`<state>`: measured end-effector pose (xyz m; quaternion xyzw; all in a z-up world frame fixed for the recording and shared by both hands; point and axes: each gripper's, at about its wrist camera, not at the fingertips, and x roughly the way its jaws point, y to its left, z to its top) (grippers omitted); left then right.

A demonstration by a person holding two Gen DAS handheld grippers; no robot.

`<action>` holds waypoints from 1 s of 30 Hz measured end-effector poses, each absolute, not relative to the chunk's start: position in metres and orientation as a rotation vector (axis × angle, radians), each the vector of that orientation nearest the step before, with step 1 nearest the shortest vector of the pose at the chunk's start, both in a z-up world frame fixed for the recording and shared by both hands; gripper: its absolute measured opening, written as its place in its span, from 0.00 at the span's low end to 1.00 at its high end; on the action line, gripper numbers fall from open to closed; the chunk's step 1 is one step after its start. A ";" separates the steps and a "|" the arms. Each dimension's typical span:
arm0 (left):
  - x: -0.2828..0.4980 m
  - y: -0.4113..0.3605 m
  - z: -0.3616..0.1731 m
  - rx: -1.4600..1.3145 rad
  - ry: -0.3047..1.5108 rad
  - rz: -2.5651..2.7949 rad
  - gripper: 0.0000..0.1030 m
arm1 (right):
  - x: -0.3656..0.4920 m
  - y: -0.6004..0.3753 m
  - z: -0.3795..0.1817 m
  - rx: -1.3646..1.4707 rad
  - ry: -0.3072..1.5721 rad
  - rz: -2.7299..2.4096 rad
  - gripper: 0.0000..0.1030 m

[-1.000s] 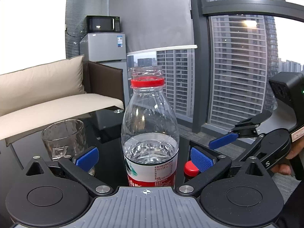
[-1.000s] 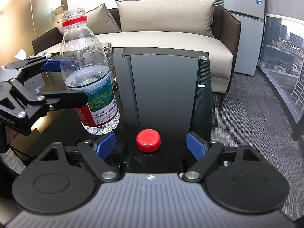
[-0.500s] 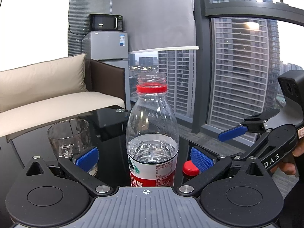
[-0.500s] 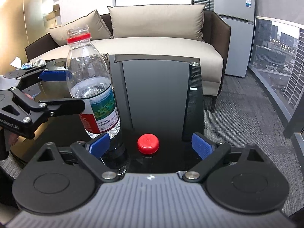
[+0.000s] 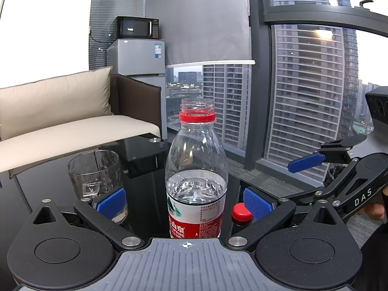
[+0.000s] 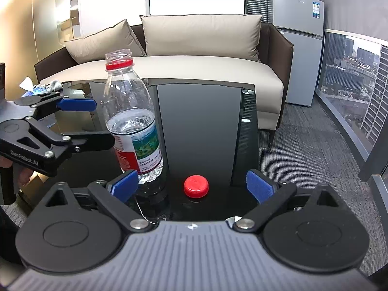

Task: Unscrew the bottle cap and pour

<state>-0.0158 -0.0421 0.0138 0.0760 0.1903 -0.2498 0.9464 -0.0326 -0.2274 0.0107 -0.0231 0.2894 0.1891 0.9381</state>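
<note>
One water bottle (image 5: 196, 184) stands upright at the centre of the left wrist view, long axis vertical, its uncapped mouth pointing straight up and a red ring left around the neck; it is roughly half full, and its red-and-white label faces the camera. It rests on the black glass tabletop (image 6: 198, 126), where the right wrist view shows it left of centre. One red bottle cap (image 6: 196, 186) lies flat on the tabletop, low in the middle of the right wrist view and apart from the bottle's base; in the left wrist view it sits lower right of the bottle, partly hidden behind a blue pad. One clear drinking glass (image 5: 95, 172) stands upright in the lower left of the left wrist view, beside the bottle and not touching it. The left claw (image 5: 184, 202) is level, its two blue pads spread wide on either side of the bottle's lower body with a gap on each side, gripping nothing. The right claw (image 6: 192, 188) is also spread wide and empty, tilted slightly down toward the tabletop, with the cap lying between its pads in the frame and its left pad overlapping the bottle's base in the view. A beige sofa (image 6: 194, 55) fills the background.
</note>
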 end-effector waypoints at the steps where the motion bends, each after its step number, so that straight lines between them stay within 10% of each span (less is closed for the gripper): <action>1: -0.017 -0.042 0.014 0.157 0.387 -0.509 0.99 | -0.034 -0.227 0.011 -0.048 0.591 0.386 0.95; 30: -0.024 -0.046 0.015 0.165 0.362 -0.517 0.99 | -0.038 -0.226 0.014 -0.036 0.607 0.376 0.95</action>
